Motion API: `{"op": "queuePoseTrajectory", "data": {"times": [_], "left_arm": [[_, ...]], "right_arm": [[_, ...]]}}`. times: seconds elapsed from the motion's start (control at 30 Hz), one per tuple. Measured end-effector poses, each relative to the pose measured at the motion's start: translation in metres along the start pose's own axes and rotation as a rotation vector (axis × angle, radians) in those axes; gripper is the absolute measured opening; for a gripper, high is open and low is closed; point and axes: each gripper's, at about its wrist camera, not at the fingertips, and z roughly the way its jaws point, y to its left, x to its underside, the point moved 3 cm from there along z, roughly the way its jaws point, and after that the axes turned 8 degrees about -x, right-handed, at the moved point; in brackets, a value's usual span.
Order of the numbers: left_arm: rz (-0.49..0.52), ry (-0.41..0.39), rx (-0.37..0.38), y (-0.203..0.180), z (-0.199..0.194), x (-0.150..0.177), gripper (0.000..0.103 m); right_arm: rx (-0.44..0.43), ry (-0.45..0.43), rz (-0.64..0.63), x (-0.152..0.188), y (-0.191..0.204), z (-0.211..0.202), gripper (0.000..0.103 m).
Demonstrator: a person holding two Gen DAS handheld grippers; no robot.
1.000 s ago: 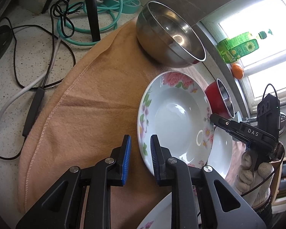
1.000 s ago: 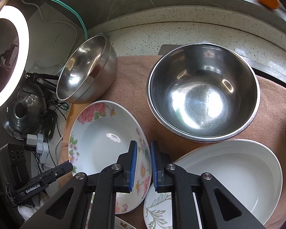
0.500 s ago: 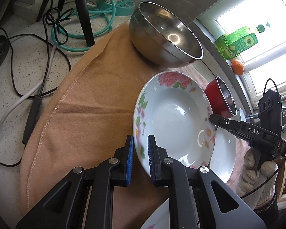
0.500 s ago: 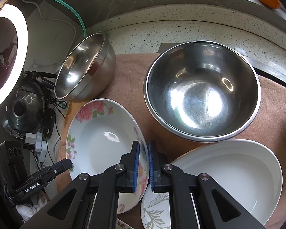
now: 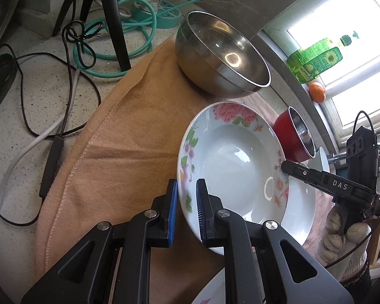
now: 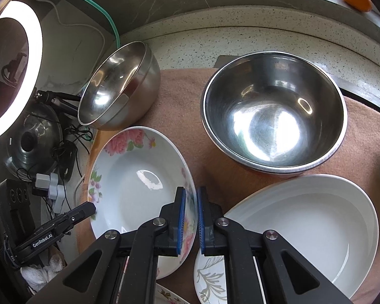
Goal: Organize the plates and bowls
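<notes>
Porcelain, floral-rimmed: the flowered plate [image 5: 230, 167] is seen from the left wrist lying on the tan cloth [image 5: 129, 136], its near rim clamped between the pads of the left gripper [image 5: 186, 212]; a steel bowl [image 5: 220, 58] is tilted beyond it; a gloved hand [image 5: 342, 238] is noted at the far side. From the right wrist, the opposite rim is pinched by the right gripper [image 6: 190, 220], fingers nearly together; a large steel bowl [image 6: 273, 111] and a white oval dish [image 6: 314, 230] are recorded beside it.
</notes>
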Motion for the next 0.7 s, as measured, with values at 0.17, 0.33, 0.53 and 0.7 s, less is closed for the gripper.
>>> {"op": "queuePoseTrajectory", "data": {"times": [0.17,0.33,0.53,0.7], "left_arm": [[0.007,-0.016,-0.002,0.004,-0.008,0.0,0.013],[0.003,-0.018,0.001,0.004,-0.012,0.003,0.013],[0.01,-0.018,0.015,0.003,-0.02,0.01,0.013],[0.019,-0.014,0.025,-0.001,-0.026,0.018,0.013]], "right_arm": [[-0.007,-0.007,-0.009,0.003,0.006,-0.003,0.009],[-0.008,-0.009,-0.018,0.008,0.013,-0.006,0.009],[-0.015,-0.021,-0.025,0.017,0.019,-0.015,0.009],[-0.019,-0.025,-0.014,0.029,0.017,-0.024,0.009]]}}
